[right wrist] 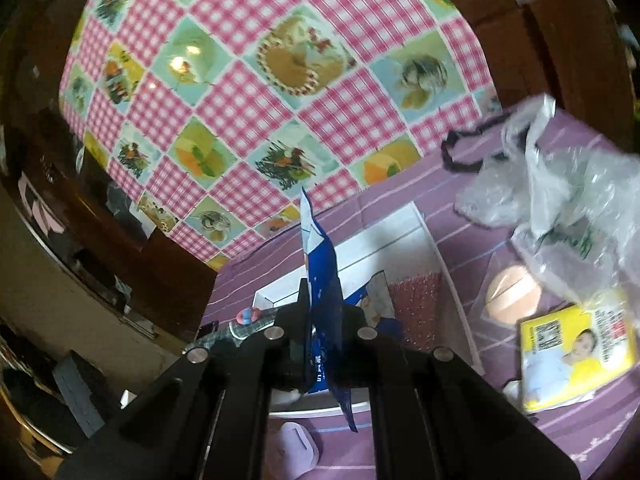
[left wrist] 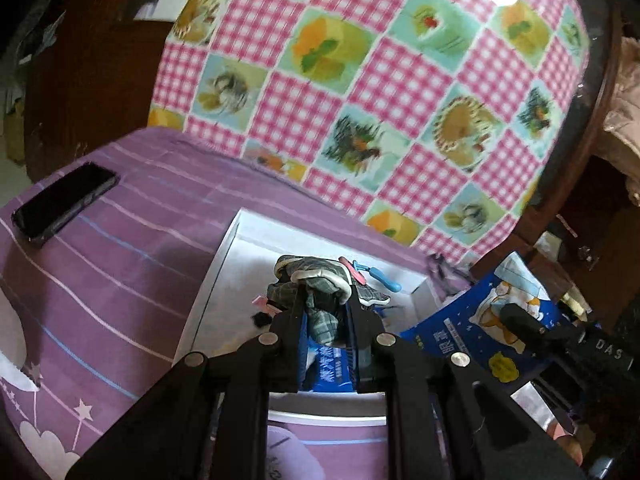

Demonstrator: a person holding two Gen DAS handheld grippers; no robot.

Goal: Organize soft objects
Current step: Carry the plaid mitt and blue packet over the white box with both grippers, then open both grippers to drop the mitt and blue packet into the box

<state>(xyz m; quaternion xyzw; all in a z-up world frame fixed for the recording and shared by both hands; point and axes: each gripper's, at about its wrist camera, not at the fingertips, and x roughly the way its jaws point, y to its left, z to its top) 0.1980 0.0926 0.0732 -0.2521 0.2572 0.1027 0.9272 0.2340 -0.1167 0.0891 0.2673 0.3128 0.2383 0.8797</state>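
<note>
Plaid cloth item [left wrist: 320, 296], grey-green with a pale padded edge, possibly a glove or sock; blur makes it hard to say. It is pinched between the narrow jaws of the left gripper [left wrist: 326, 300] and bunches above the fingertips, hanging over the white box [left wrist: 224, 264].

Blue printed packet [right wrist: 322, 280], clamped edge-on by the right gripper [right wrist: 324, 300], jaws nearly closed on it. Packet stands upright over the same box; its lower corner dangles below the fingers.

Box sits on the purple striped bedsheet [left wrist: 100, 240]. Inside: red textured pad [right wrist: 416, 304], small blue-and-red clips [left wrist: 372, 274].

Risks, as judged:
- Both loads over one box, grippers close together. Releasing side by side could tangle cloth and packet or knock fingers.
- Cloth held by a fold only; loose bulk may snag a fingertip on release and drag back out.
- Packet gripped near an edge; it could pivot or slide and land across the box rim.
- Phone [left wrist: 64, 204] lies near the sheet's edge, and a wide left swing might nudge it.
- Clear plastic bag [right wrist: 560, 184] and yellow pack [right wrist: 576, 344] to the right could catch a passing right gripper.
</note>
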